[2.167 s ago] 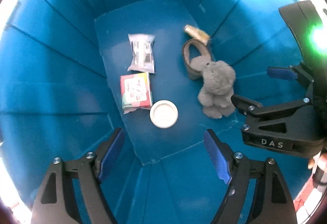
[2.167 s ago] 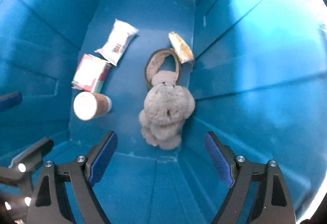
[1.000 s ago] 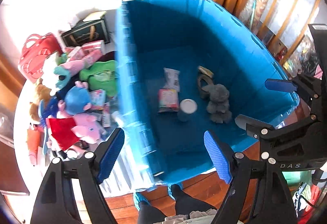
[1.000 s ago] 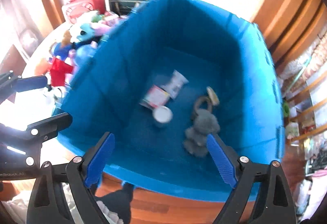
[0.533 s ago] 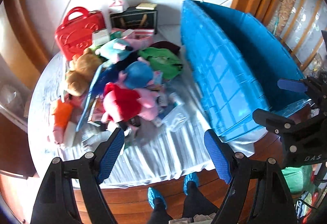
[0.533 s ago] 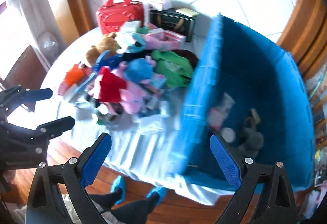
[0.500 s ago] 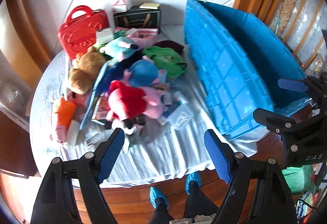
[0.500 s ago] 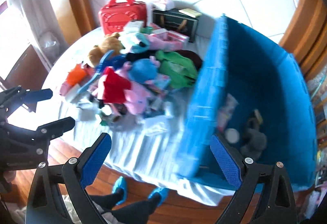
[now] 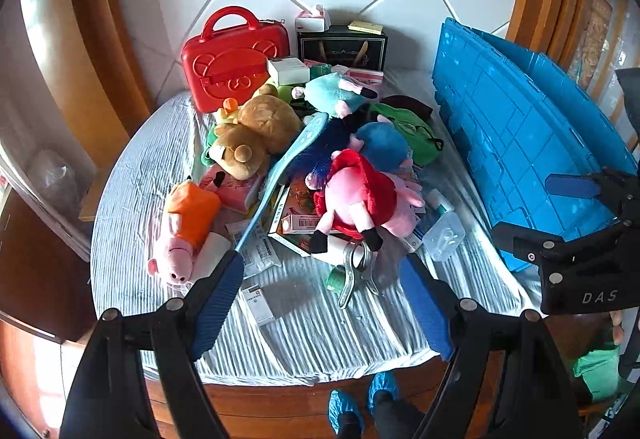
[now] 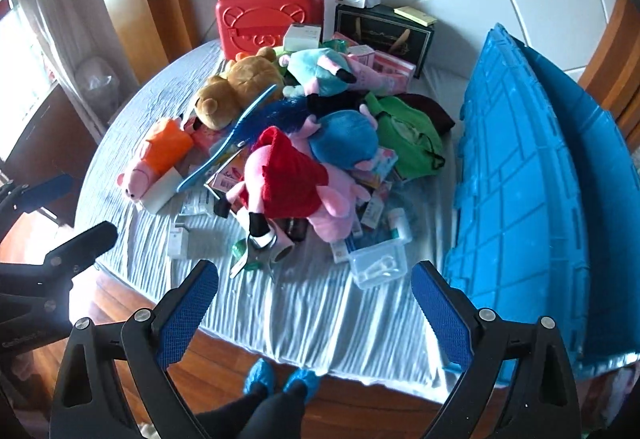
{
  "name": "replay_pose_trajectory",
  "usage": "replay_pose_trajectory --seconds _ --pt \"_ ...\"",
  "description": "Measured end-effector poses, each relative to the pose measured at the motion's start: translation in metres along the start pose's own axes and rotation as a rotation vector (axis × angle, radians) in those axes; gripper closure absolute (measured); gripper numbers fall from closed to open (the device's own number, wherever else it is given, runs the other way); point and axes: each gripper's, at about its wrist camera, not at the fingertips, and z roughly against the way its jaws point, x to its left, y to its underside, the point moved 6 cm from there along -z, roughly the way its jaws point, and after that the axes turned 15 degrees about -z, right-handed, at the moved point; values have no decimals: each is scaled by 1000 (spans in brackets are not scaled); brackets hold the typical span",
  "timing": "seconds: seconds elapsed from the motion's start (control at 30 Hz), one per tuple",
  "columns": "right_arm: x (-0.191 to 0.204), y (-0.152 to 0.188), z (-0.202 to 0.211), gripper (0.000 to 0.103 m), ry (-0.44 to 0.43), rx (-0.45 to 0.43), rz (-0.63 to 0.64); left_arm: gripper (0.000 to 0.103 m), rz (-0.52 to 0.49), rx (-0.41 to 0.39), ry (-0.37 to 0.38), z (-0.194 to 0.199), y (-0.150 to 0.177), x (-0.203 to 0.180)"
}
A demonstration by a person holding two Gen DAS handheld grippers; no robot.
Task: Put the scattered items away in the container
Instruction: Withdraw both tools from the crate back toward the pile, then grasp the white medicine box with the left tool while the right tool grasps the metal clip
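1. While I hold both tools above the near edge of the table (image 9: 132,175), the left gripper (image 9: 320,303) has its fingers spread wide, gripping nothing.
2. My right gripper (image 10: 316,303) is likewise spread and bare.
3. The toys sit heaped mid-table: a red-dressed pink pig (image 9: 356,195), a brown bear (image 9: 252,135), an orange-dressed pig (image 9: 184,223).
4. The blue bin (image 10: 528,199) stands at the table's right side, beside the heap.
5. A red case (image 10: 270,15) stands behind the heap.
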Motion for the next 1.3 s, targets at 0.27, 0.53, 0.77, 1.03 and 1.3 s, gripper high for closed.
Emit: replay_pose_trajectory --seconds 0.27,0.53,0.77,1.03,1.3 --pt "0 2 -71 4 -1 18 -87 23 11 4 -1 -67 16 14" --pt "-9 35 -125 5 -16 5 -140 23 40 40 -10 -134 61 16" --pt "-10 64 -164 43 -87 39 -202 23 122 58 -55 -157 123 48" --pt "-3 76 -195 43 -117 44 -232 23 245 108 -61 -191 160 56" --pt "13 70 -207 43 -151 16 -248 23 253 137 -115 -222 162 47"
